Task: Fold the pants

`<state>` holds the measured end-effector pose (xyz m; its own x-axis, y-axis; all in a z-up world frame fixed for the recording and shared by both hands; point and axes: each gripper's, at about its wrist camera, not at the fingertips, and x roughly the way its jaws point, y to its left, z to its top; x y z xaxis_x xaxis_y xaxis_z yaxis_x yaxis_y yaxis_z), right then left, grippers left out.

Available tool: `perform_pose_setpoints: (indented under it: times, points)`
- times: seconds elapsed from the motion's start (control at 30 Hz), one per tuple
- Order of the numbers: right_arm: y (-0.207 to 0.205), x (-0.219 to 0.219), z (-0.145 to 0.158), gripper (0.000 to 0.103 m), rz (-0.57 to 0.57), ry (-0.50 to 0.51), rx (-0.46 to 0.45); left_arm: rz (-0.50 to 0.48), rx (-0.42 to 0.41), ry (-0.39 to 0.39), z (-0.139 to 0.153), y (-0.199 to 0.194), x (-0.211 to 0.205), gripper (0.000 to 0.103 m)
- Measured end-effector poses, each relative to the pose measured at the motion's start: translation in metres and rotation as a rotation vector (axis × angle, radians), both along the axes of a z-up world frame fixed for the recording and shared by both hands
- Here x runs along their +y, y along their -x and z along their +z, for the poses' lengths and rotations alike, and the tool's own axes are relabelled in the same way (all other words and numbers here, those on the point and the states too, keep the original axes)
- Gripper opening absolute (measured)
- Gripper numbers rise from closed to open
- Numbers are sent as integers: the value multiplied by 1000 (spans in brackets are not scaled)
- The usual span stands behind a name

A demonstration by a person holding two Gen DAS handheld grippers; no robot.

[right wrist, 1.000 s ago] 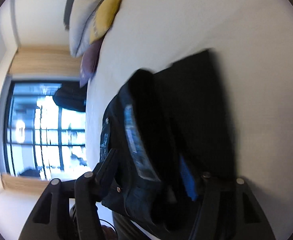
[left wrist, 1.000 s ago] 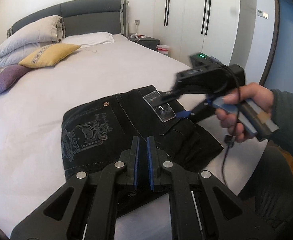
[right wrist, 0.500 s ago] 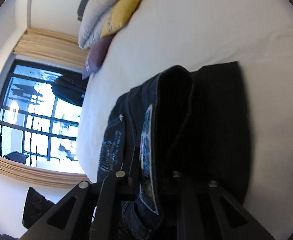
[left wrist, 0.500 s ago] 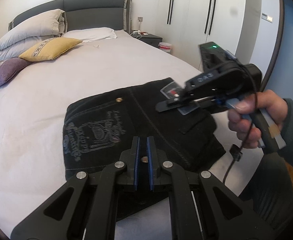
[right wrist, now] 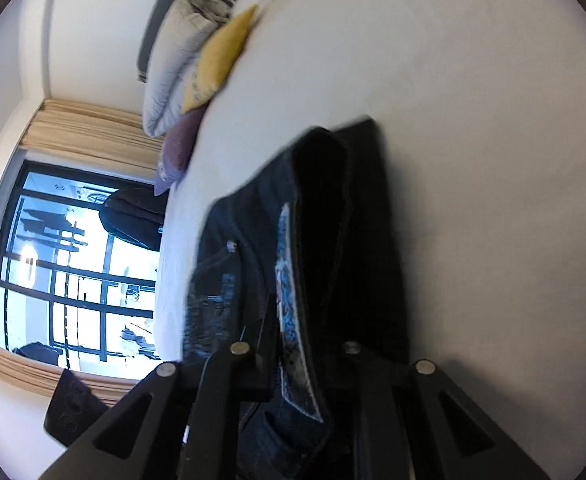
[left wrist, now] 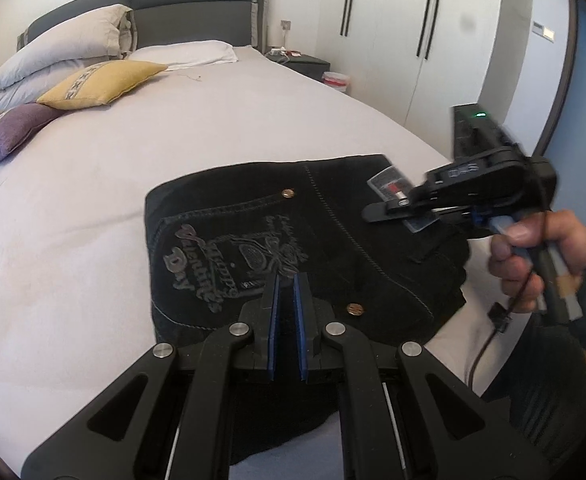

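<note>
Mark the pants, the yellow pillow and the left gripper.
pants (left wrist: 333, 240), left wrist view, back panel beside the seam.
yellow pillow (left wrist: 101, 82), left wrist view, top face.
left gripper (left wrist: 285, 292), left wrist view, between fingertips.

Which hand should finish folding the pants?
Right, probably. The right gripper is at the waistband of the pants, seemingly holding it. The left gripper hangs above, nearly shut on nothing.
</note>
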<state>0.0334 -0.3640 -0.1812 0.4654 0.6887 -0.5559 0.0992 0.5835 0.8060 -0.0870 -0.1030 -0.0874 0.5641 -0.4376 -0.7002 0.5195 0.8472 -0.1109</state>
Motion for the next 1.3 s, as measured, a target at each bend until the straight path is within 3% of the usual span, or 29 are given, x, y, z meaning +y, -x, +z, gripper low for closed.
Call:
perform_pose_setpoints:
  times: [0.1,0.23,0.37,0.4,0.47,0.53,0.57,0.67,0.73,0.83,0.87,0.9,0.93,0.97,1.03,1.07,1.1,1.17,1.2,1.23,1.3]
  points:
    - [0,0,2,15,8,58,-4,11,4,15,-2,-7,-3,7]
    - [5,-9,-18,15,-35,-18,21,-3,41,-41,-21,-22,-12,7]
    - [8,-11,-23,15,-28,-20,-5,-14,73,-55,-40,-35,-15,7]
    - [8,-14,-24,17,-36,-46,14,-20,69,-61,-39,-36,-16,7]
    - [20,-22,-13,35,-52,-30,32,-15,51,-66,-28,-39,-14,7]
    - [31,-25,13,54,-79,44,-10,0,-14,-39,-9,-37,-10,7]
    - [36,-28,25,59,-97,50,-38,7,-37,-33,-2,-41,-8,7]
    - [50,-25,57,59,-79,-60,-142,0,-19,-36,-4,-58,-10,14]
    - [52,-7,66,60,-24,-113,-187,-17,23,-59,-21,-71,-15,14]
    - [52,20,38,60,54,-134,-132,-8,127,-46,-55,-85,-14,14]
    - [52,25,19,57,57,-142,-73,-2,120,-5,-57,-84,-9,14]
    - [55,26,-10,46,46,-118,2,7,128,33,-59,-85,-3,14]
    - [59,24,-22,4,30,-91,7,18,160,62,-62,-88,3,14]
    - [66,17,-30,0,3,-66,-5,18,168,71,-61,-90,5,14]
    - [79,-2,-39,0,-35,-157,-9,14,182,44,-53,-93,8,14]
    - [85,-9,-34,0,-39,-142,-10,21,173,36,-47,-93,9,14]
    - [87,-13,-24,2,-36,-102,-22,33,149,32,-39,-95,13,14]
    - [84,-19,0,26,-39,-36,-61,45,119,42,-27,-105,15,14]
    - [79,-22,12,48,-41,-48,-93,50,121,48,-24,-114,13,14]
    - [70,-24,27,62,-48,-68,-136,53,121,43,-23,-123,10,14]
    - [50,-20,49,63,-38,-77,-207,46,101,15,-22,-140,-2,14]
